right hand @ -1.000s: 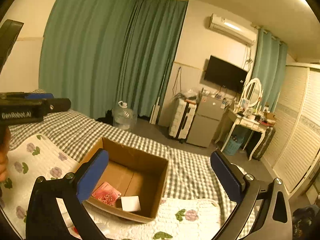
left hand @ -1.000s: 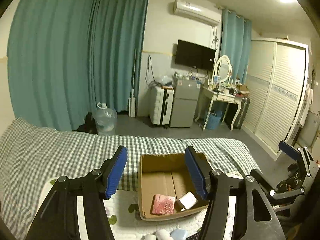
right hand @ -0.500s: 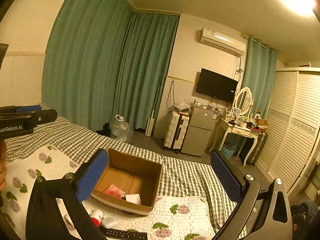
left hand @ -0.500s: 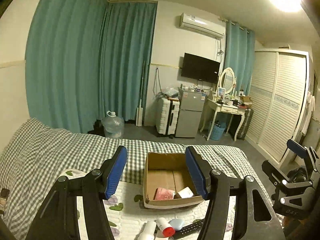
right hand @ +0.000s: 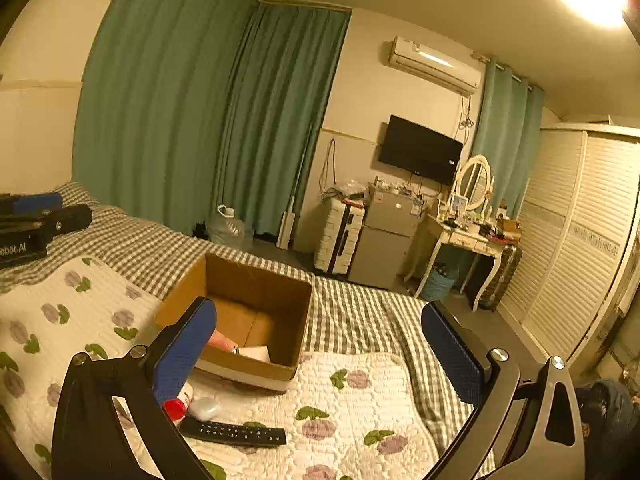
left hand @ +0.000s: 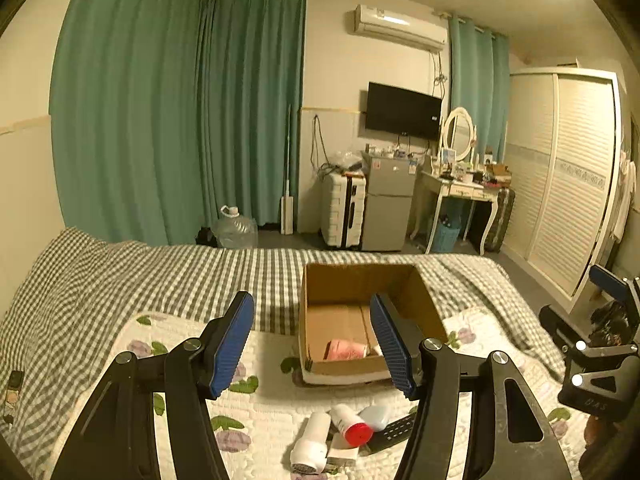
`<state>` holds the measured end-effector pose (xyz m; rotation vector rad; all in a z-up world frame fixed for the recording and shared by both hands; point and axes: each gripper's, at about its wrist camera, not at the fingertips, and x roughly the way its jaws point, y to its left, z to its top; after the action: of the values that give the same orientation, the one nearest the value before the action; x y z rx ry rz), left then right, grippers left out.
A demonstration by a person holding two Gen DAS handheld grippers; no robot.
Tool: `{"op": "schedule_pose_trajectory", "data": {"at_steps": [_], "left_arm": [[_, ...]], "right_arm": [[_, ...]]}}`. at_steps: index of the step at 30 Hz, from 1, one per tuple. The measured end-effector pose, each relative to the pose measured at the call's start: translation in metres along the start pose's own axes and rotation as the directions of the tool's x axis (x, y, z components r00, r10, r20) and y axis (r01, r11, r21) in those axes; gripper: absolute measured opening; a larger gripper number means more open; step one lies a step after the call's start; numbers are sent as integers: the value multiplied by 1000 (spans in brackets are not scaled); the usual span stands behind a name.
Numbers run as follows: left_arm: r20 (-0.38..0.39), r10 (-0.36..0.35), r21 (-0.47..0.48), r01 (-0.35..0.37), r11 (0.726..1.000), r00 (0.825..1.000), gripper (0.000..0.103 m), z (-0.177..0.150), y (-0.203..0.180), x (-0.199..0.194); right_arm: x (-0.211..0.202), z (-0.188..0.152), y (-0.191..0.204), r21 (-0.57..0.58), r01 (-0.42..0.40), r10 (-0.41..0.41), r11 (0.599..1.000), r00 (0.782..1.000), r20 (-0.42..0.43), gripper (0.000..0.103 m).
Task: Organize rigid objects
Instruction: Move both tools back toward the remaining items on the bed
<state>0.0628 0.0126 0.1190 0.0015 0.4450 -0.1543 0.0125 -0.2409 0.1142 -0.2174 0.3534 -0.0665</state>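
An open cardboard box (left hand: 360,284) (right hand: 256,280) stands on the bed, holding a pink item (left hand: 346,350) (right hand: 221,340) and a white item (right hand: 256,354). In front of it on the quilt lie a white bottle (left hand: 310,442), a red-capped bottle (left hand: 350,426) (right hand: 176,406), a pale blue item (left hand: 378,416) (right hand: 205,408) and a black remote (left hand: 394,430) (right hand: 234,432). My left gripper (left hand: 312,346) is open and empty, raised above these things. My right gripper (right hand: 320,354) is open wide and empty, to the box's right.
The floral quilt (right hand: 360,412) lies over a checked bedspread (left hand: 160,276). Beyond the bed stand a water jug (left hand: 234,228), a suitcase (left hand: 344,210), a small fridge (left hand: 388,208), a dressing table (left hand: 460,192) and a wardrobe (left hand: 568,184). Teal curtains hang at the left.
Both grippers have pulled back and risen from the box. The bottles, pale blue item and remote in front of the box have come into view. Jaw openings are unchanged.
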Motion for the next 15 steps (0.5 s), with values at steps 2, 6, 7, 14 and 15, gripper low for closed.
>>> {"op": "schedule_pose_trajectory", "data": {"at_steps": [2, 6, 7, 14, 15], "left_arm": [[-16, 12, 7, -12, 1000, 1000, 63, -8, 1, 9], [-50, -25, 17, 26, 1000, 998, 63, -23, -1, 26], [-67, -33, 28, 35, 999, 997, 63, -29, -2, 33], [-135, -8, 71, 18, 997, 991, 63, -68, -4, 64], [-150, -10, 67, 20, 998, 989, 63, -73, -4, 69]], "right_arm": [[7, -9, -1, 19, 8, -8, 1000, 1000, -23, 103], [27, -32, -5, 98, -27, 37, 995, 994, -103, 103], [33, -38, -5, 115, -26, 40, 993, 992, -123, 103], [63, -88, 7, 162, 18, 23, 987, 968, -249, 103], [66, -96, 9, 175, 21, 27, 984, 963, -268, 103]]}}
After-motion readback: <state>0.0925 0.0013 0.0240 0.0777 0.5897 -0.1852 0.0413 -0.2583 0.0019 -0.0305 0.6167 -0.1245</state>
